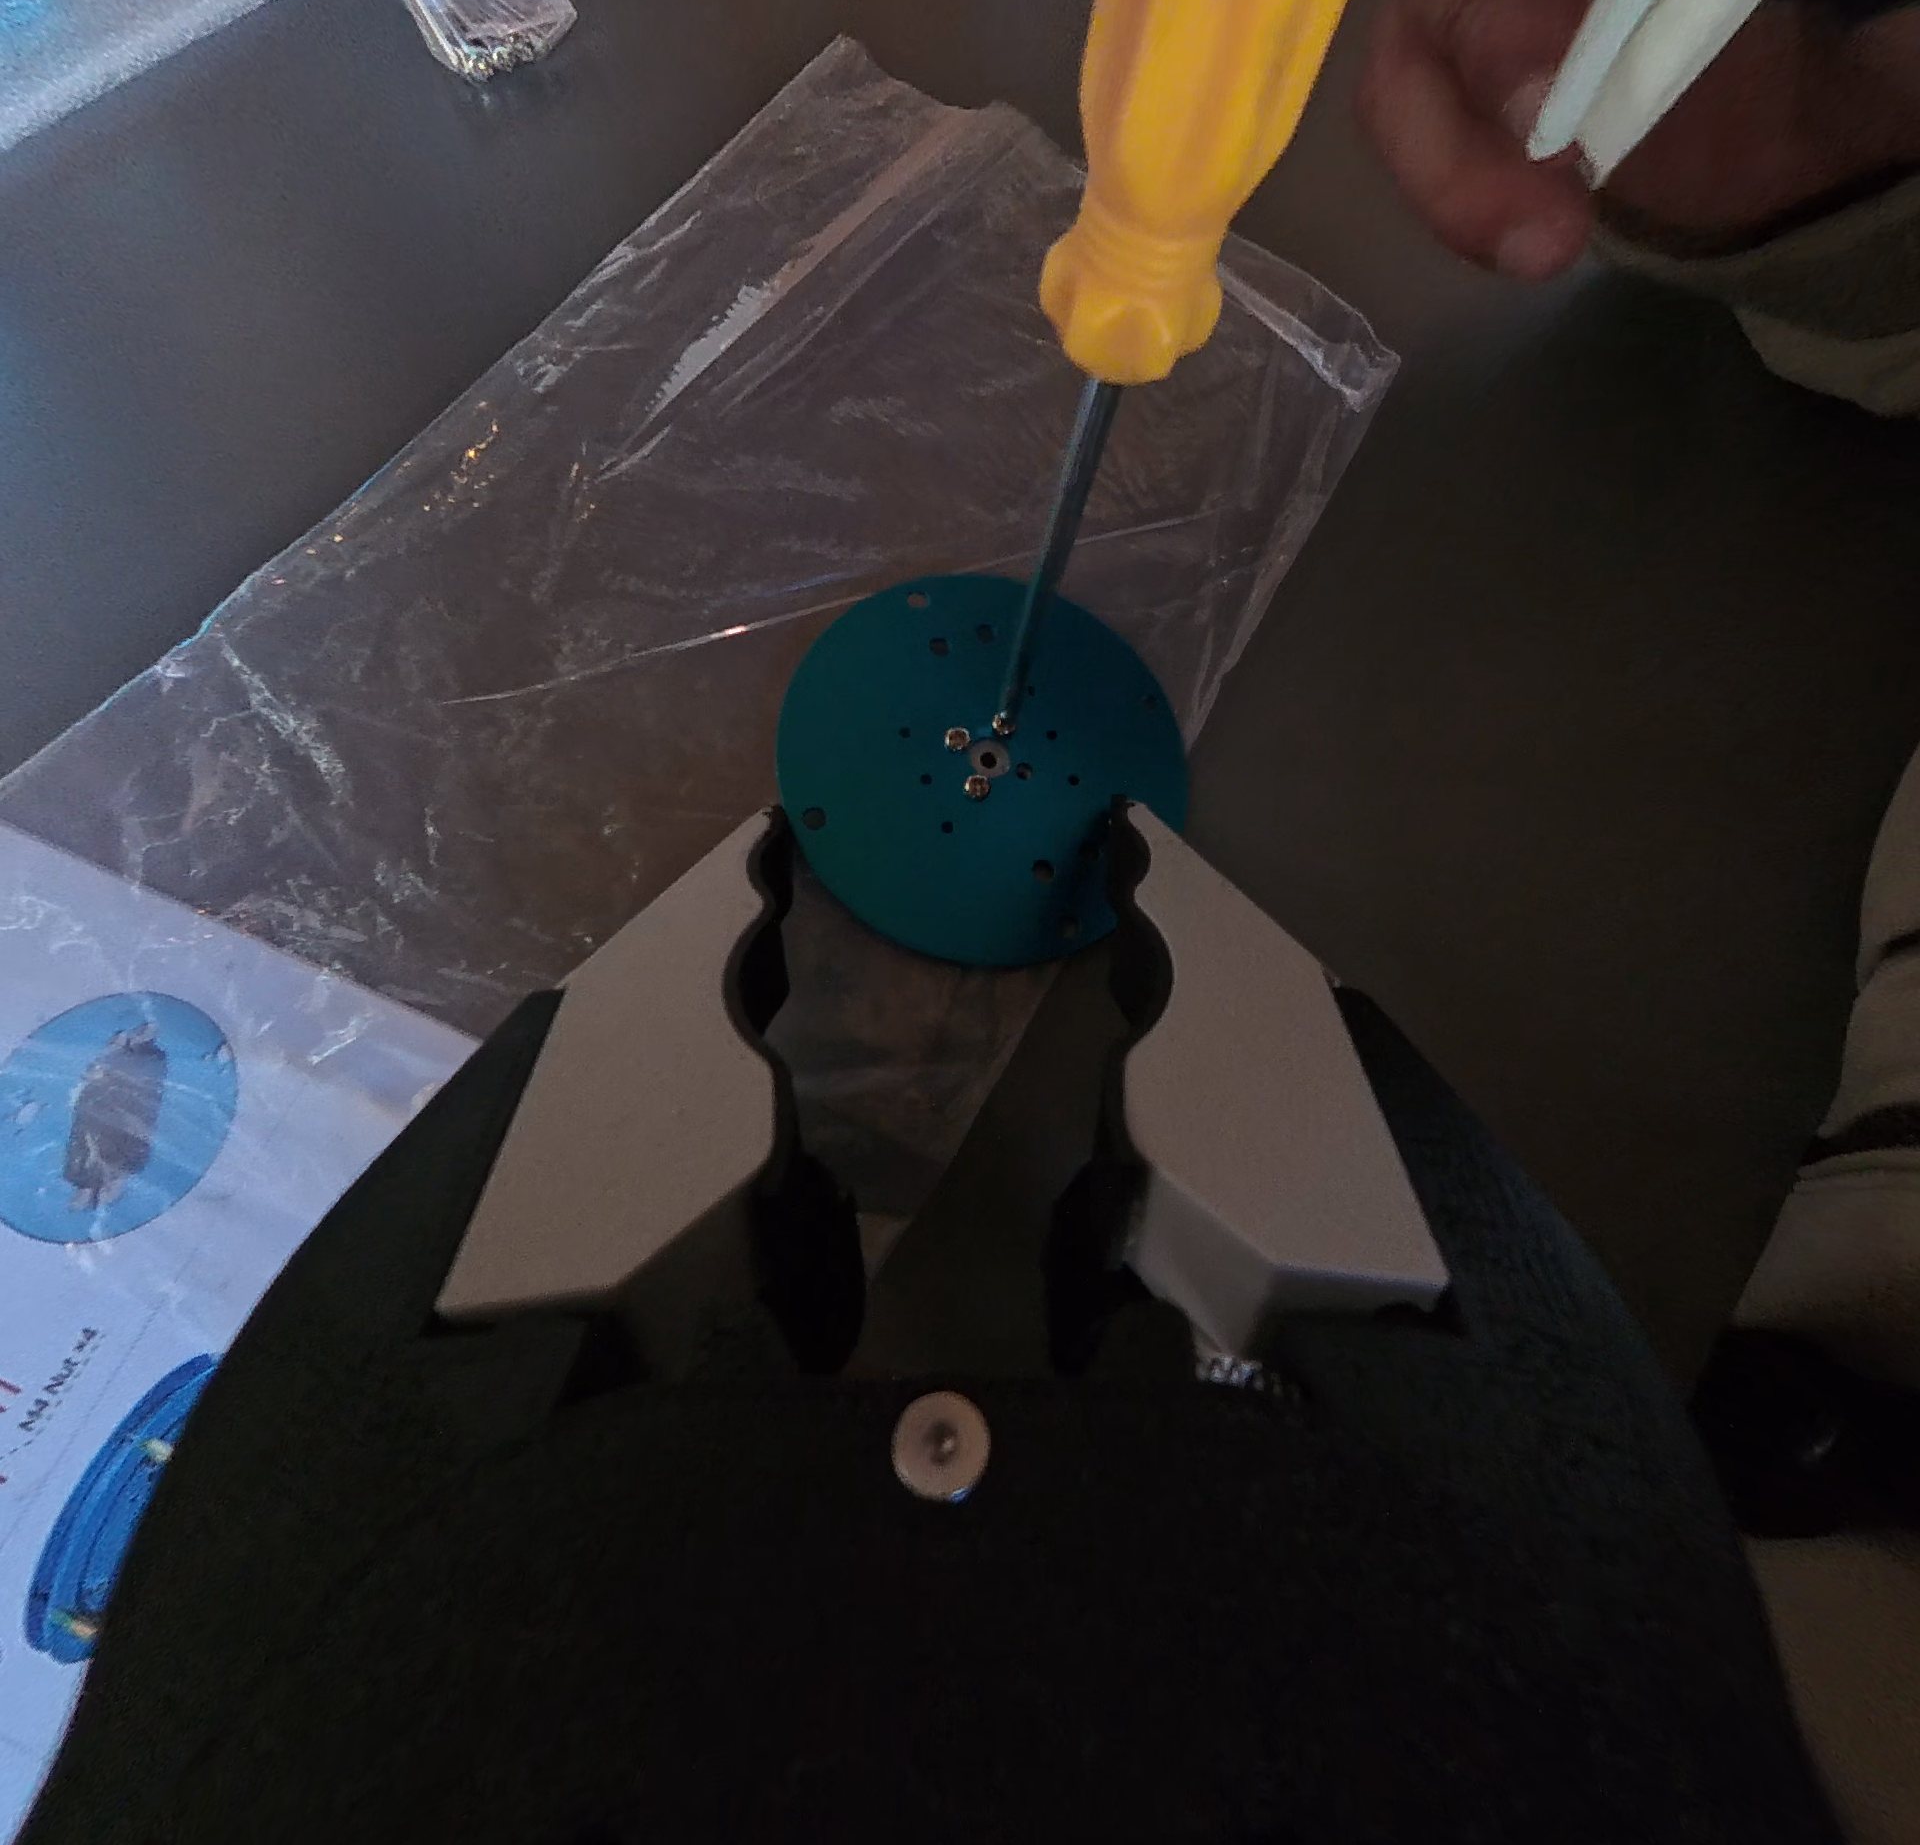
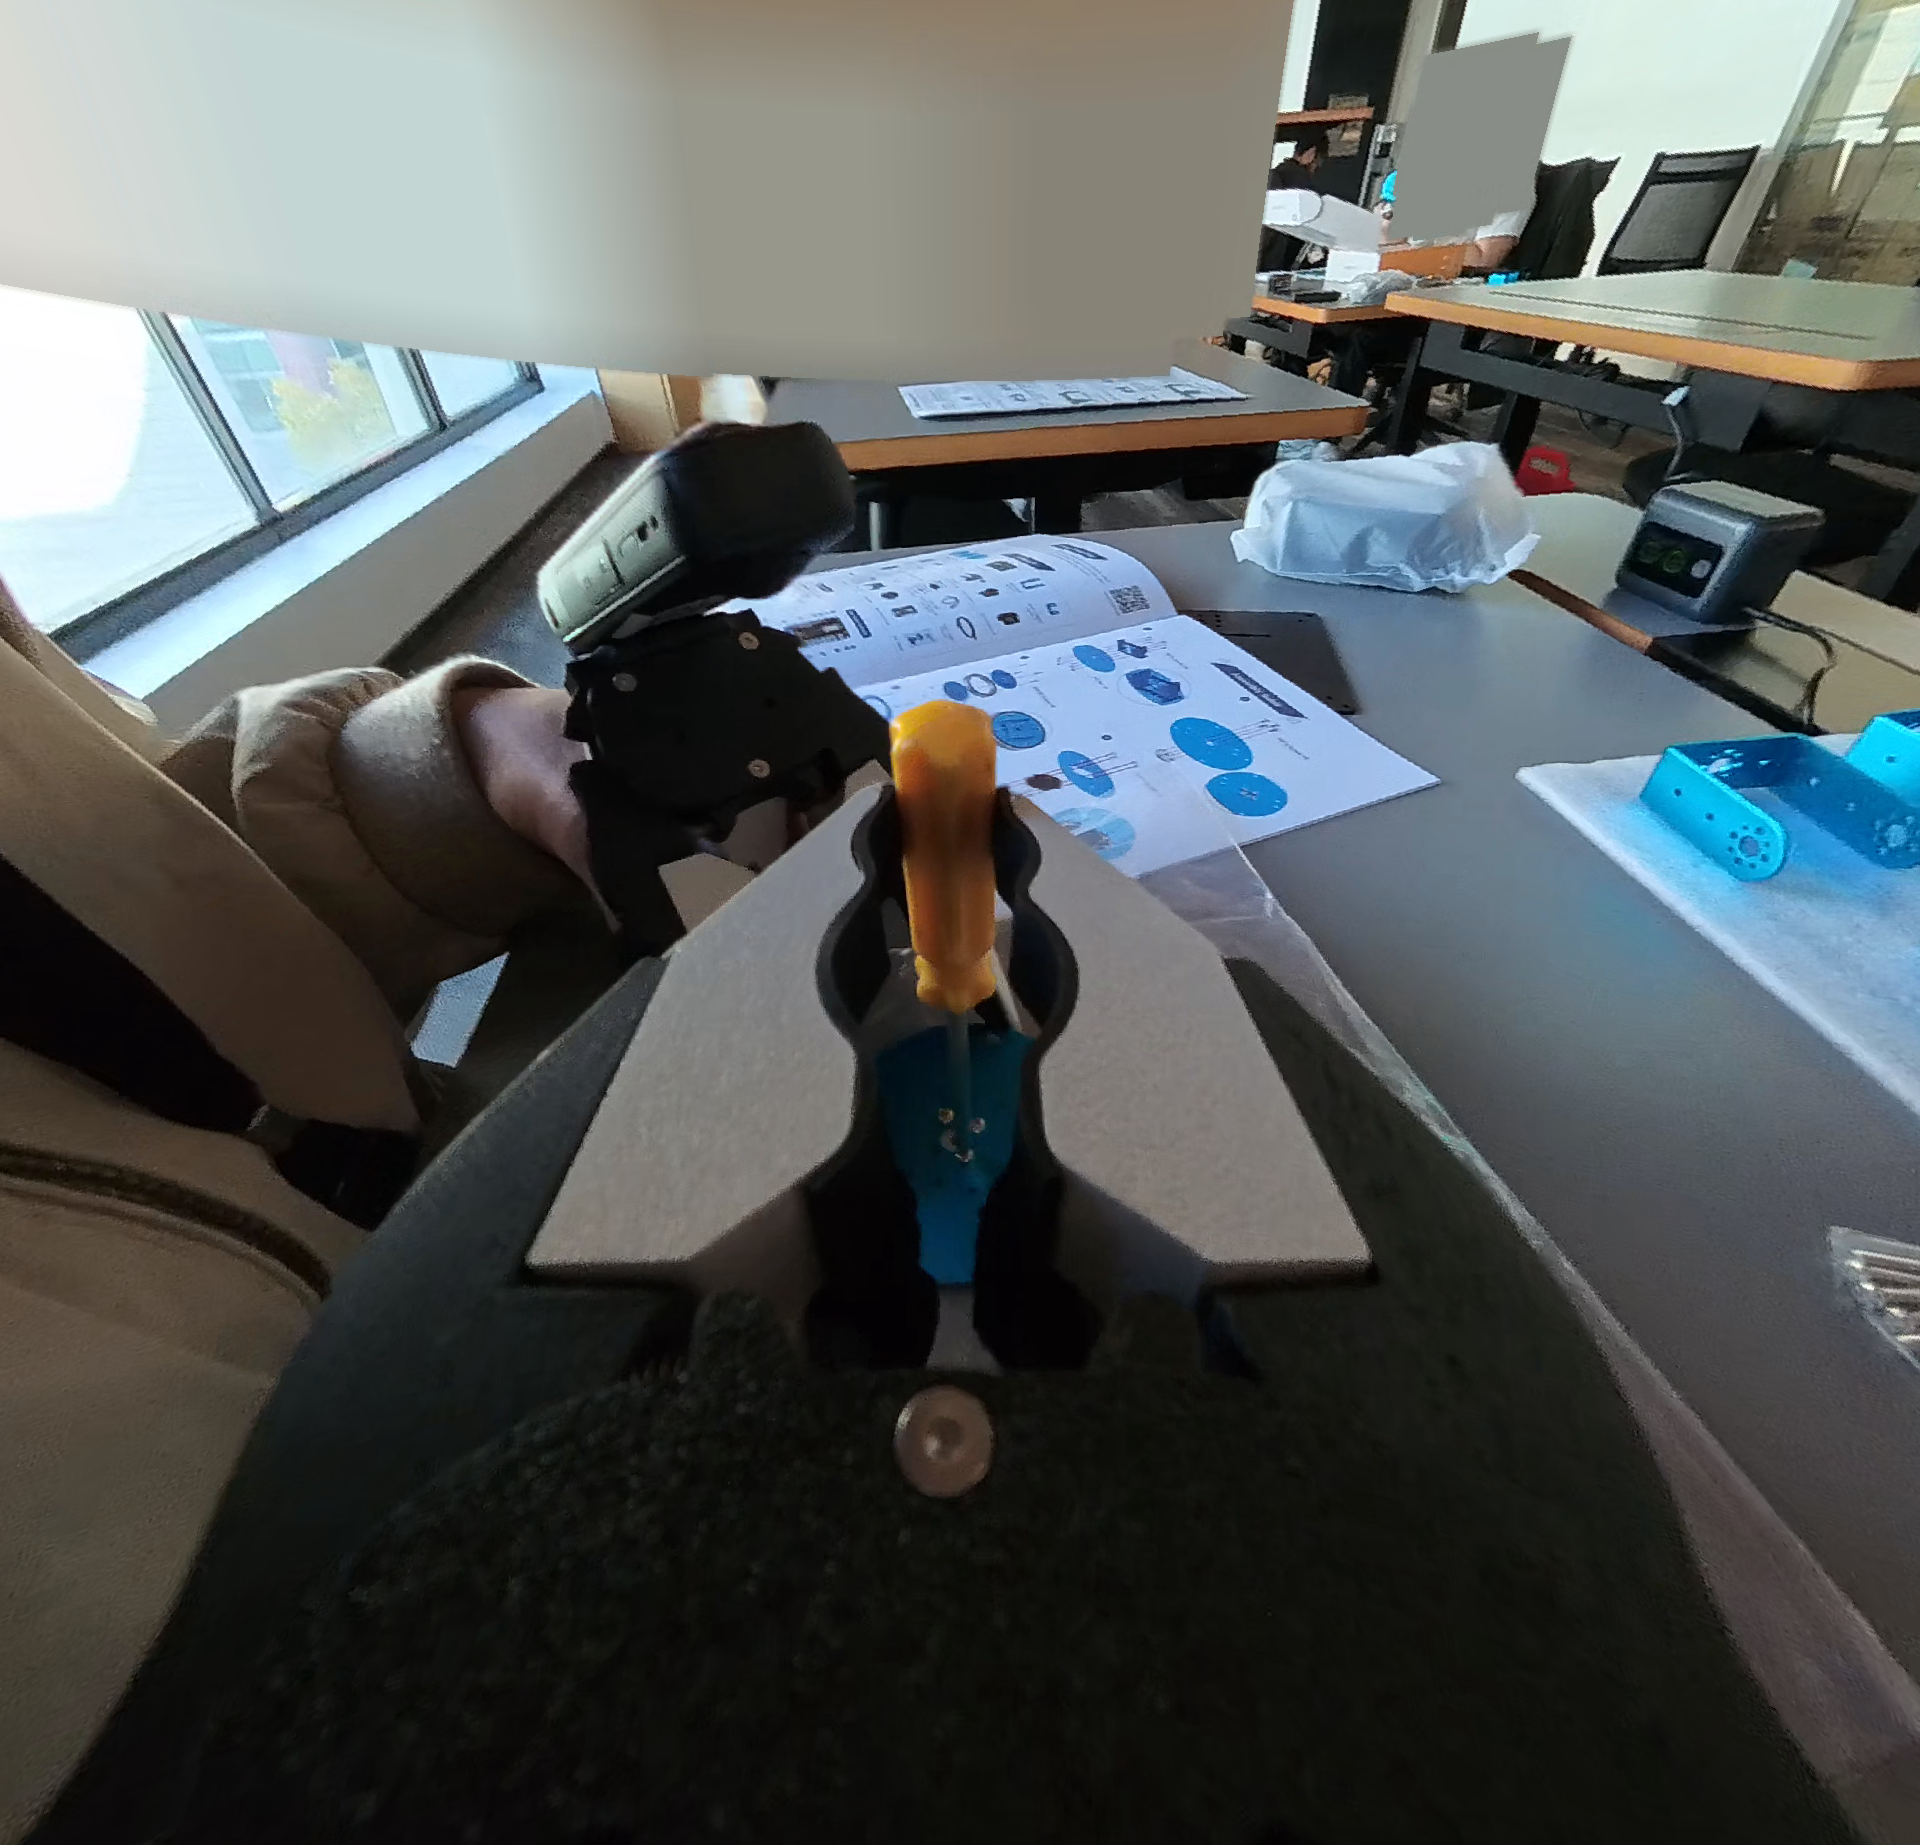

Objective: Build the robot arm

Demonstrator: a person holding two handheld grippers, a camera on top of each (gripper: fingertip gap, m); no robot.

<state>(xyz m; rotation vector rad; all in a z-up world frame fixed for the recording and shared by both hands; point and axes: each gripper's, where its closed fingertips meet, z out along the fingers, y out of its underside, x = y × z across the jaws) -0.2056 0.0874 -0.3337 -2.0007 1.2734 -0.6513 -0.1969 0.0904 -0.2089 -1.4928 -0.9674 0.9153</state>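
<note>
Gripping blue disc [image 1: 977, 787] by its edges, left gripper [image 1: 948, 829]; right gripper [image 2: 948, 860] clamped on yellow screwdriver [image 2: 948, 860], tip on a disc screw [image 1: 1003, 723].

Left wrist view looks steeply down, close over the dark surface [image 1: 312, 289]. Right wrist view sits low and looks out level across the room. Both take in the blue disc [image 1: 966, 756] and yellow screwdriver [image 1: 1174, 164], near the lens.

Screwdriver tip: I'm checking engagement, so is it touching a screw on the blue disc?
Touching. In the left wrist view the screwdriver shaft ends on a screw of the blue disc, with no gap visible.
</note>
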